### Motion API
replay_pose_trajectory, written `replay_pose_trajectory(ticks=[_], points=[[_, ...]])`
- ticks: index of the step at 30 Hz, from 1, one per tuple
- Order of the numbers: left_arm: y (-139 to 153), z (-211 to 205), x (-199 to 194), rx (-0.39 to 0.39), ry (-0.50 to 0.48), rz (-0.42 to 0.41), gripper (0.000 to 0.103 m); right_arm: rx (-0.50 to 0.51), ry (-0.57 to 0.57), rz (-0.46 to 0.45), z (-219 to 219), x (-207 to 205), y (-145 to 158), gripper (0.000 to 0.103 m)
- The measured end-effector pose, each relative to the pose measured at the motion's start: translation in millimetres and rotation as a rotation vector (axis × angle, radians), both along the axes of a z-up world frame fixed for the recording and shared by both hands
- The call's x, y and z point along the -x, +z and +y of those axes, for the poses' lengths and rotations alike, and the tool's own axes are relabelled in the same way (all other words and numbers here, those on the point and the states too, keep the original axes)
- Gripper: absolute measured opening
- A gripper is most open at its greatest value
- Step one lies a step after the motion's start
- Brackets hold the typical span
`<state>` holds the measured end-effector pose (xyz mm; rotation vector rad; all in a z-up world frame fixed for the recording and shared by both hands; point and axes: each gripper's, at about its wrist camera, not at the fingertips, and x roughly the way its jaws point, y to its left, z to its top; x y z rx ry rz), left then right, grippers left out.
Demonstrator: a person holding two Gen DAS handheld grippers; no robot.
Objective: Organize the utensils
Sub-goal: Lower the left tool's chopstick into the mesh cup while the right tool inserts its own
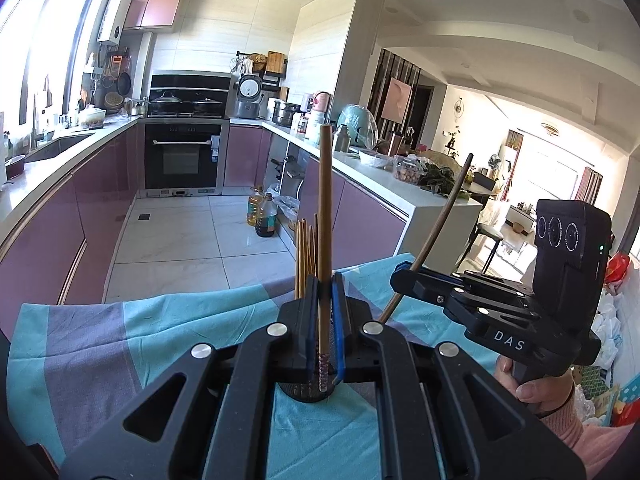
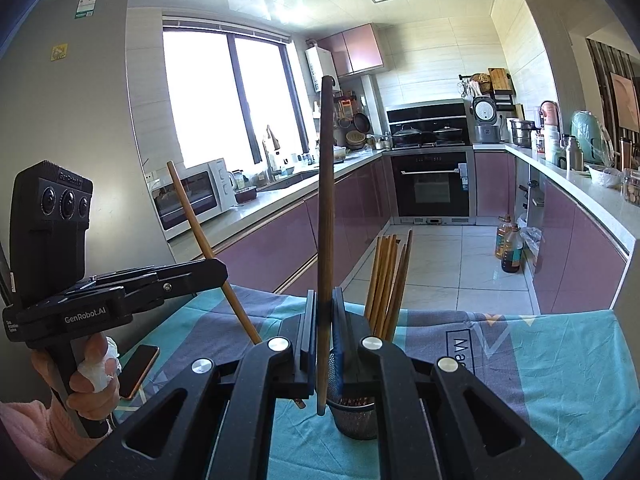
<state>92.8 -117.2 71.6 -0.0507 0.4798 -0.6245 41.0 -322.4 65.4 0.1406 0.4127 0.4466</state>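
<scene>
Two chopsticks are in my grip, one to each gripper, and both stand nearly upright. My left gripper (image 1: 325, 316) has its jaws clamped on a light brown chopstick (image 1: 325, 208) with a patterned lower end; in the left wrist view that patterned tip hangs right over the dark mesh holder (image 1: 306, 394) on the blue and grey tablecloth (image 1: 160, 332). My right gripper (image 2: 325, 320) is pinched just as tightly on a darker chopstick (image 2: 325, 200), whose lower tip hangs just to the left of the holder's rim in the right wrist view, above the cloth and not inside.

The relation that matters: each stick's long axis runs close to vertical, roughly in line with the holder's opening below, so I judge the coming move to be a plain lowering rather than a turn. The left stick looks the nearer to going in; the right would first need a small shift toward the holder.

Beyond my fingers, a bundle of chopsticks (image 2: 388, 280) already stands in the holder, leaning slightly away from me. I would aim for the free side of the opening, nearest me, to avoid knocking them. Farther off lies the kitchen floor (image 1: 180, 240).
</scene>
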Motion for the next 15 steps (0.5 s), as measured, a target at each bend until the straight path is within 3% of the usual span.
replay_pose_trajectory(ticks=[15], points=[[8.0, 4.7, -5.2, 0.031, 0.000, -0.012, 0.007, 0.010, -0.015, -0.013, 1.7, -5.0, 6.9, 0.006]])
